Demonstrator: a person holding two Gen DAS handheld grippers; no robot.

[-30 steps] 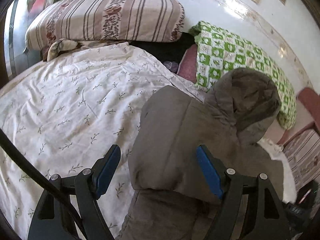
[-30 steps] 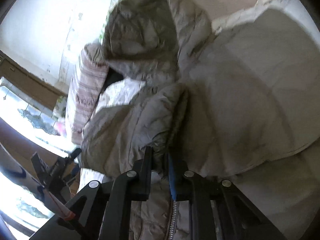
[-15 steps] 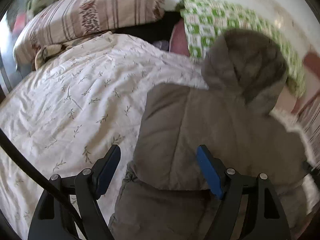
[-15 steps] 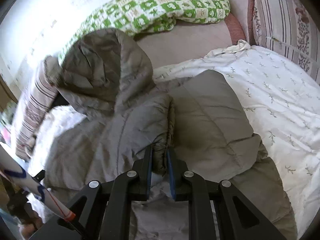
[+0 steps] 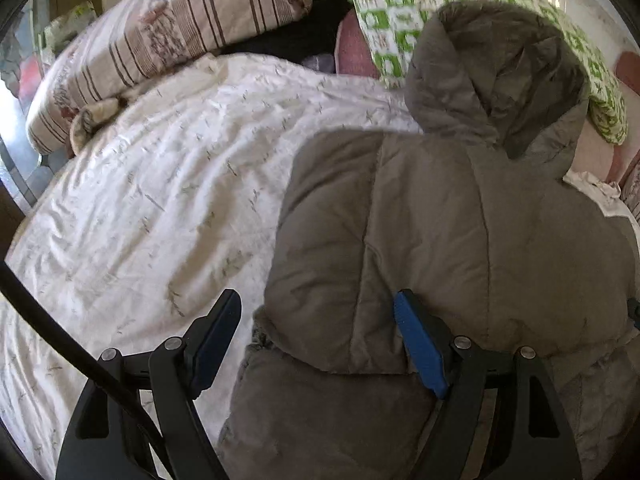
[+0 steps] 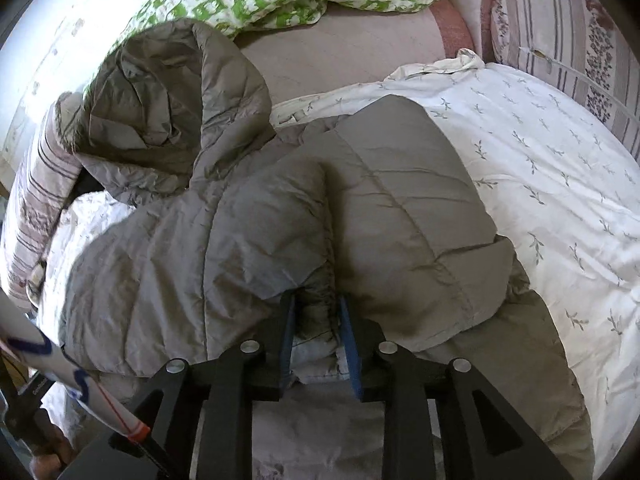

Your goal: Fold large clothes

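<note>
White bedding with a small sprig print, the duvet, covers the bed and takes up most of what we see; its far right part is bright and nearly flat in the right wrist view. On it lies the grey-brown padded jacket, its quilted body spread toward us and its hood turned up at the far end, resting against the green-and-white checked pillow. In the right wrist view the jacket has both sleeves folded in over the chest, meeting along a dark crease down the middle. Behind the duvet, a striped pillow leans at the head of the bed, well apart from the jacket. A second striped cushion sits at the far right corner.

Our left gripper hovers over the jacket's near edge with its jaws standing wide; the blue right pad is above the fabric, the left one above the duvet, and nothing is clamped. Our right gripper has just been opening: a bunched cuff of the jacket sits between its blue pads, with the pads close alongside it and no longer pinching.
</note>
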